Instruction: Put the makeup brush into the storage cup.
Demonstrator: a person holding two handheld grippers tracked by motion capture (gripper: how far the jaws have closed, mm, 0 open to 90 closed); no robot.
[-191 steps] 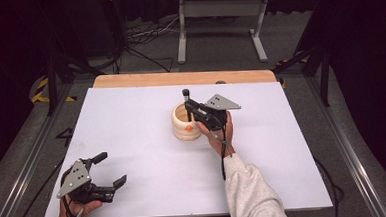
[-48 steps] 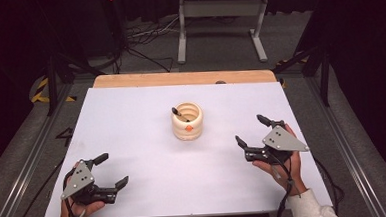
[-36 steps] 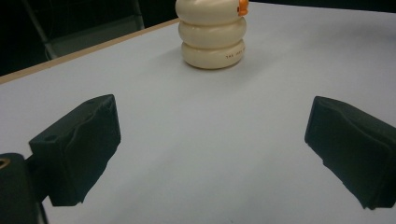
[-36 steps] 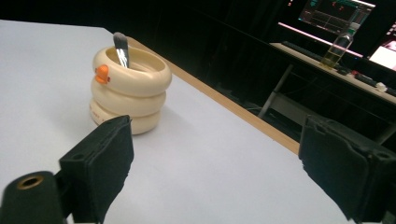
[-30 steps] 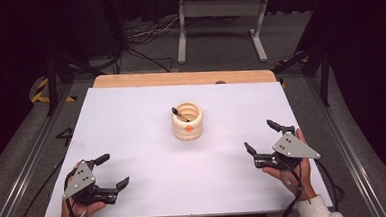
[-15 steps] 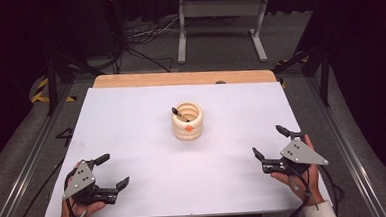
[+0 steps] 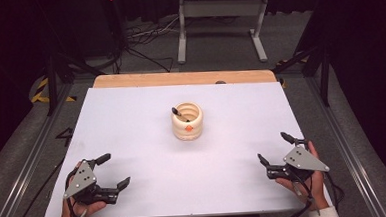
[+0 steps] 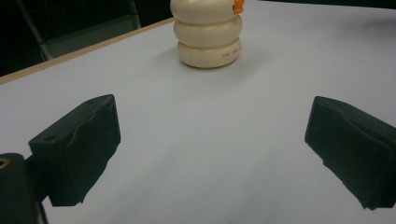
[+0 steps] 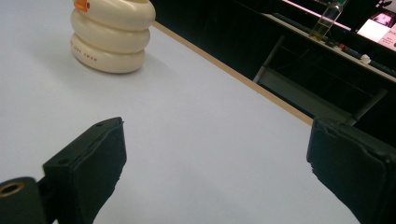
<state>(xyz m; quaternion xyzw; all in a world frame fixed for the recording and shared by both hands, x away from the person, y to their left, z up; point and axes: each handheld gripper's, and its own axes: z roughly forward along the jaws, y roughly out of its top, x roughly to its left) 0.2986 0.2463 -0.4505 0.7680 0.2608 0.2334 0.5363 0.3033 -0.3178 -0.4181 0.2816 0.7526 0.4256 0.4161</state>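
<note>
White table top (image 7: 131,121) w/ a cream ribbed holder (image 7: 187,121) standing upright near its middle, a bit toward the far side; holder looks like three stacked rings, w/ a small orange mark (image 7: 187,129) on the side facing the person. A dark-tipped stick (image 7: 177,113) leans inside it, tip poking above the rim at the left. Left gripper (image 7: 112,171) sits at the near-left corner of the table, held in the person's left hand (image 7: 78,207), jaws wide apart, nothing between them, pointing right & slightly away. Right gripper (image 7: 276,149) at the near-right edge, held in the right hand (image 7: 305,182), jaws also spread wide & empty, pointing left toward table centre. Both grippers well apart from the holder and from each other. Left gripper view: the two black jaws at either side, bare white surface between, holder (image 8: 209,35) ahead at top centre, orange mark (image 8: 238,5) at its upper right. Right gripper view: jaws apart again, holder (image 9: 111,36) at upper left, the wooden far edge of the table (image 9: 233,72) running diagonally, a bottle (image 9: 327,18) on a dark shelf beyond. Floor behind the table carries cables (image 7: 142,38) & a grey metal stand (image 7: 219,17).
</note>
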